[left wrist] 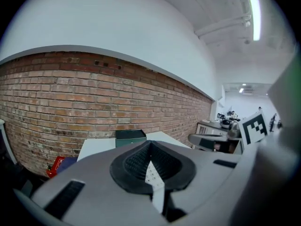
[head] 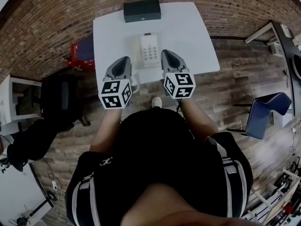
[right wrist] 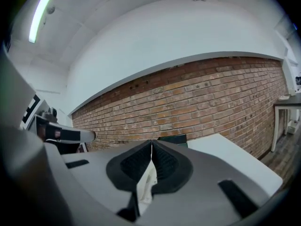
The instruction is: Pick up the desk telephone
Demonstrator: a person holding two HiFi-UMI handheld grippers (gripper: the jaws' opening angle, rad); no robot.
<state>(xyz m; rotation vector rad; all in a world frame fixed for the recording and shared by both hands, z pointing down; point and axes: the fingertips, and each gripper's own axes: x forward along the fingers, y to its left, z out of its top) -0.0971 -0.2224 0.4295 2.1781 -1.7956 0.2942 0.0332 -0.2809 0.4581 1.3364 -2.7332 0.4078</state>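
Observation:
A white desk telephone (head: 149,50) with a keypad lies in the middle of the white table (head: 193,27). My left gripper (head: 125,60) is just left of the phone's near end and my right gripper (head: 165,53) just right of it; both are shut and hold nothing. Neither touches the phone that I can see. In the left gripper view, the phone (left wrist: 154,174) shows through the gap behind the closed jaws of the left gripper (left wrist: 150,144). In the right gripper view, the phone (right wrist: 148,179) shows the same way behind the right gripper (right wrist: 151,142).
A dark green box (head: 142,10) stands at the table's far edge, against the brick wall. A red box (head: 75,51) lies on the floor left of the table. A black chair (head: 61,98) is at the left, a blue chair (head: 265,112) at the right.

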